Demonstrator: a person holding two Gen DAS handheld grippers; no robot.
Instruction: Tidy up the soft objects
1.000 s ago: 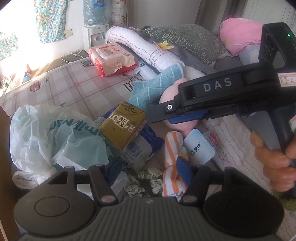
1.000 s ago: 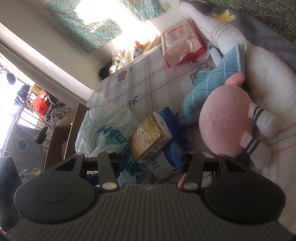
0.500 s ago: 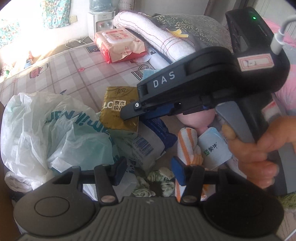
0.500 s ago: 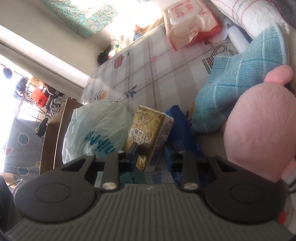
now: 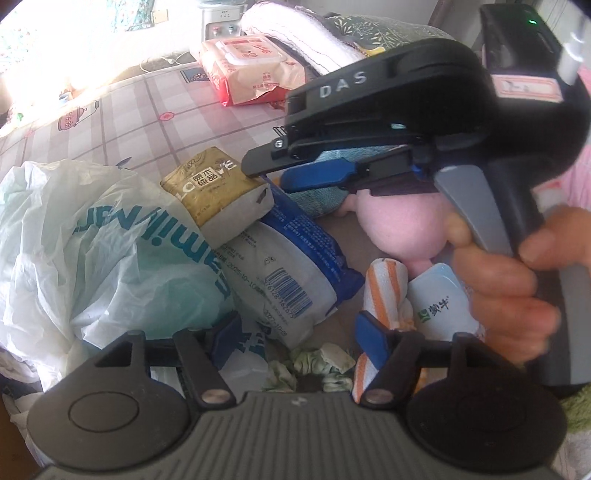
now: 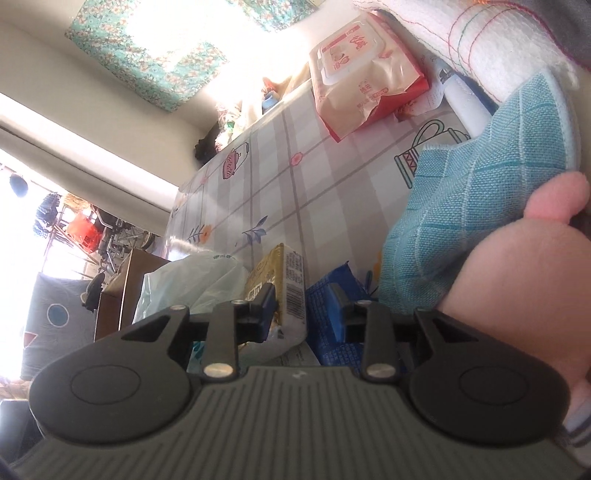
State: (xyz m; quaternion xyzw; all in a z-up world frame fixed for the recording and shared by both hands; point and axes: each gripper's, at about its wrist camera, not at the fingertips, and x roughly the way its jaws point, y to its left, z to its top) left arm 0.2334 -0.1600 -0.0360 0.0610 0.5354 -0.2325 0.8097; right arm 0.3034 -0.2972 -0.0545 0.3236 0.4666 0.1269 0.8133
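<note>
Barely any room: right gripper jaws astride gold tissue pack edge.

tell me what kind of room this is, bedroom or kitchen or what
Most likely a bedroom in a home. The clutter lies on a checked sheet printed with teapots, with rolled bedding heaped at its far end. A water dispenser stands by the wall, and a floral curtain hangs over a bright window.
</note>
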